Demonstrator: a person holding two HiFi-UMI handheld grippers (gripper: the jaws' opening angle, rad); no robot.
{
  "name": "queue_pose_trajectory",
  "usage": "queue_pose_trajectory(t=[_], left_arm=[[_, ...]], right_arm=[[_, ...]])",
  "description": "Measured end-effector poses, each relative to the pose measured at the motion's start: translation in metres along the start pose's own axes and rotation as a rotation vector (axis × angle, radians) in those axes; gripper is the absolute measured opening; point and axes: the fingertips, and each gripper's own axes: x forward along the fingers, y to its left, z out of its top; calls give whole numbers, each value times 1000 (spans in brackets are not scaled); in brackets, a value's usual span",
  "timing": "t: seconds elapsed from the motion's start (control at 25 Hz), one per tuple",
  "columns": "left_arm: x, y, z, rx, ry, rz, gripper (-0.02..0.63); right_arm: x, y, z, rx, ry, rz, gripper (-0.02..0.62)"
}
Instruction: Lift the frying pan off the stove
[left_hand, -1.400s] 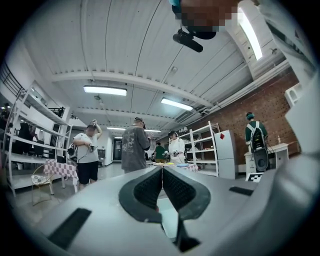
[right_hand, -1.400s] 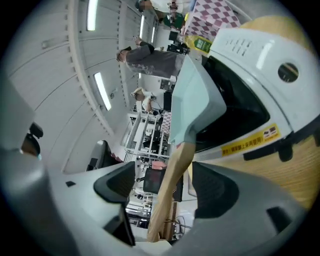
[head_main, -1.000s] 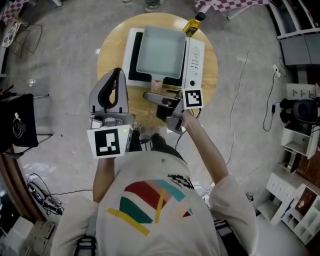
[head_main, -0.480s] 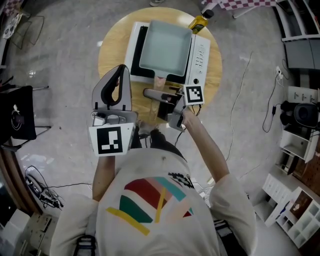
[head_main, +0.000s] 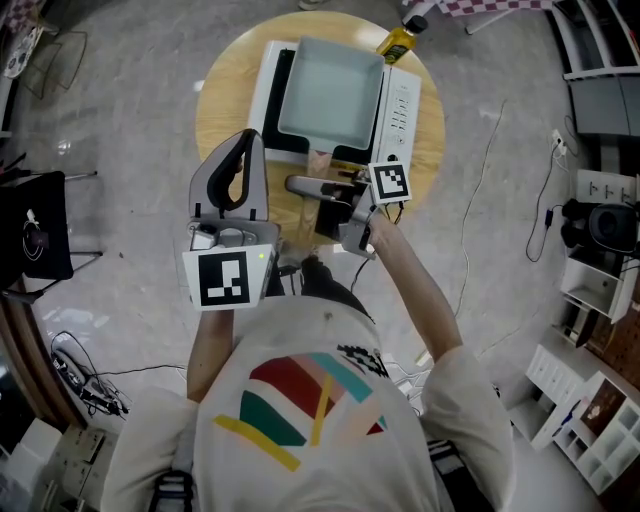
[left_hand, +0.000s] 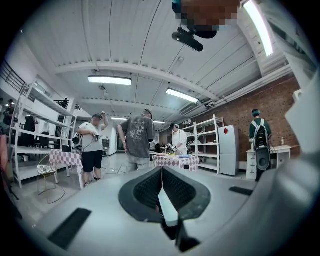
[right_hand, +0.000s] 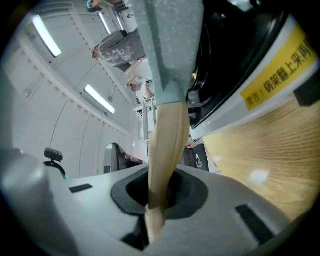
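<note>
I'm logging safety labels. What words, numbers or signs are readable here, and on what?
"警告 锅架翻上来再", cut off by the picture edge: yellow sticker on the stove.
Stove control panel: print too small to read.
Oil bottle: label too small.
Cubes on left gripper and right gripper: square marker patterns, no words; the right's jaws are closing on the pan handle.

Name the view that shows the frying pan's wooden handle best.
Right gripper view: the wooden handle runs centre-frame between the right hand-held gripper's closing jaws. Head view shows a short stub; left gripper view, none.
</note>
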Motion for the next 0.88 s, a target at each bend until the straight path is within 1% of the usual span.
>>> queue_pose_trajectory(t=[0.28,0.56,0.88], left_arm=[[-2,-2,-6,-8,21,-4,8],[-3,0,-6,-12,19,7,8],[-2,1,-2,-11,11,11,8]], right_arm=[[0,1,-1,-23,11,-6,23],[-1,1,-2,-45,27,-19,21],[-1,3,-3,-69,46,-54,21]])
